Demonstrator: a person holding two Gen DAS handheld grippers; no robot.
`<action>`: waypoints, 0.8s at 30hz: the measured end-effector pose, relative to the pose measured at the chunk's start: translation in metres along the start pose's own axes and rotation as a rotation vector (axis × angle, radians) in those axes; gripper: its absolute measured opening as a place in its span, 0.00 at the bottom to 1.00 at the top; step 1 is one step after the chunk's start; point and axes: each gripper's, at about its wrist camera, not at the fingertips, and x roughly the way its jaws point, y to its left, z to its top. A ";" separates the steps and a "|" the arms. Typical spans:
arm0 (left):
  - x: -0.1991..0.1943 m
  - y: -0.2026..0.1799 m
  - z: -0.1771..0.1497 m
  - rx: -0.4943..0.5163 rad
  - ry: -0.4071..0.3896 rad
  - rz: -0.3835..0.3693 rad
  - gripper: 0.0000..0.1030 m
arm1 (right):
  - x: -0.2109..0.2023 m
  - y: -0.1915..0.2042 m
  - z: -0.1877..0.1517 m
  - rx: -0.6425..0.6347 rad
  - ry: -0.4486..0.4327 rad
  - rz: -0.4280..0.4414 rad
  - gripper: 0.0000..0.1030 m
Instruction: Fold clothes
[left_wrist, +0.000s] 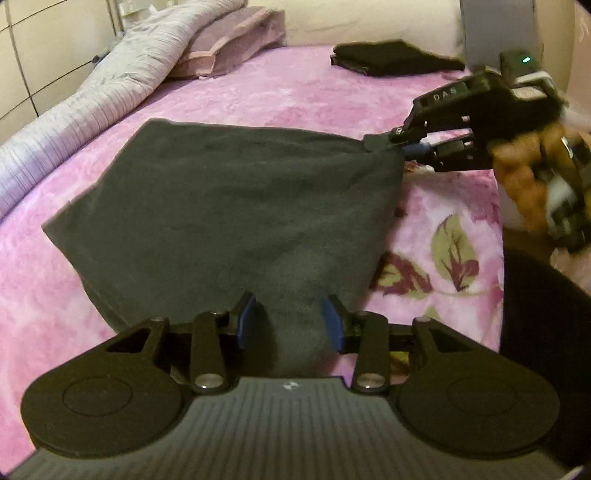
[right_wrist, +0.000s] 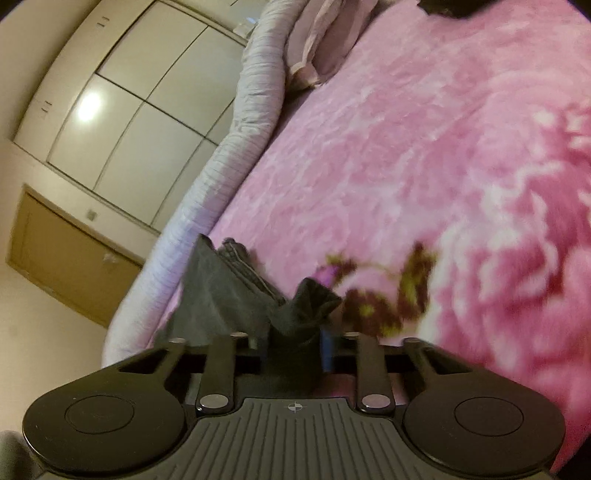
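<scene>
Two grippers work one dark grey garment (left_wrist: 229, 206) spread on the pink floral blanket (left_wrist: 303, 92) near the bed's front edge. The right gripper (left_wrist: 384, 144) has its jaws pinched nearly together on the garment's far right corner; its own wrist view confirms a bunch of grey cloth squeezed between the blue pads (right_wrist: 325, 349). The left gripper (left_wrist: 288, 321) hangs over the near edge, jaws partly open with cloth lying in the gap, the pads (left_wrist: 246, 317) not pressing on it, so no grip there yet as far as can be seen. Step in hand looks like securing both right-side corners for a fold across. To do it well: bring the left gripper down until the pads straddle the hem, catch every layer, then close firmly. Keep both grips level and the edge between them taut so it does not sag. Lift just enough to clear the blanket, carry across toward the left edge, line up the corners before letting go. Risk: a shallow bite slipping on soft knit. A folded black item (left_wrist: 391, 59) sits well apart near the far side; a rolled lilac quilt (left_wrist: 92, 96) and pillow (left_wrist: 236, 40) lie along the left.
</scene>
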 end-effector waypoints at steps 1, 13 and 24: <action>-0.002 -0.001 -0.002 0.003 -0.003 0.006 0.36 | 0.002 -0.008 0.009 0.016 0.004 -0.016 0.09; -0.048 0.044 -0.024 -0.242 -0.125 0.020 0.32 | -0.039 0.025 0.004 -0.170 -0.009 -0.039 0.48; -0.092 0.094 -0.072 -0.410 -0.091 0.157 0.34 | 0.019 0.066 -0.093 -0.110 0.154 -0.023 0.76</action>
